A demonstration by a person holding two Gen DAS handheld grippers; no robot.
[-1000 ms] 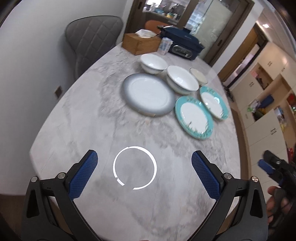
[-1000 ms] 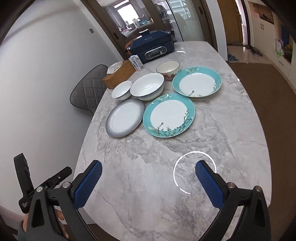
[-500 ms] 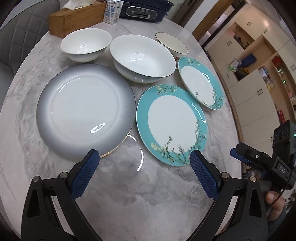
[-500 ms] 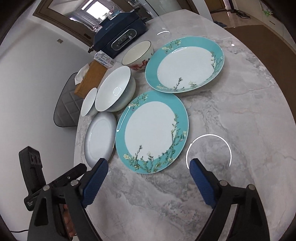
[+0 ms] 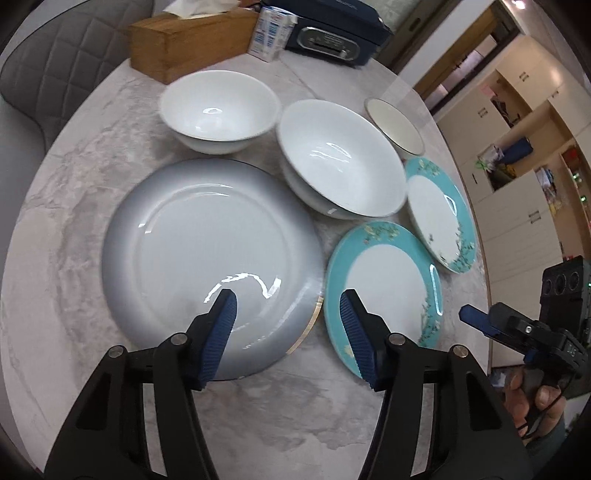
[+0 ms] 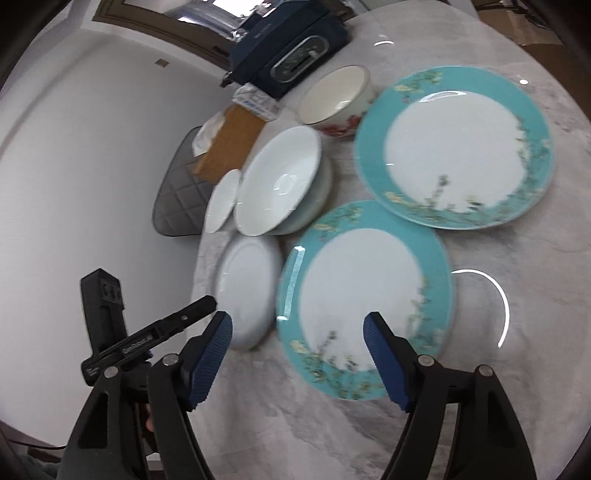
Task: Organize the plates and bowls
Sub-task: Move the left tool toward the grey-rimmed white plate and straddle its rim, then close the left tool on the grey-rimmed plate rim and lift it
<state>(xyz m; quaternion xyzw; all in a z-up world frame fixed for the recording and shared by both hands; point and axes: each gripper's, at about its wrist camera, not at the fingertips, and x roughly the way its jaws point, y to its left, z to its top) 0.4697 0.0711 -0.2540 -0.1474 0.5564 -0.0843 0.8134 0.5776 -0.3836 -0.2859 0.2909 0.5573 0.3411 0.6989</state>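
At the far end of the marble surface [image 5: 74,206] stand a wooden tissue box [image 5: 184,40], a small carton [image 5: 269,33] and a dark blue appliance [image 5: 332,33]; a grey quilted chair [image 5: 55,59] sits beyond the far left edge. Nothing lies between either tool and the dishes.

The grey plate [image 5: 207,254] lies near and left, pale at its centre and darker toward the rim. Just right of it lies the near teal plate [image 6: 365,295], with a white centre and flowering branches on its border; the far teal plate [image 6: 454,144] sits behind it. A small white bowl [image 5: 218,110], a large white bowl [image 5: 340,158] and a red-flowered bowl [image 6: 336,99] stand farther back.

The left tongs [image 5: 288,332] gape moderately over the grey plate's right rim, holding nothing. The right tongs [image 6: 299,354] stand wide over the near teal plate, empty.
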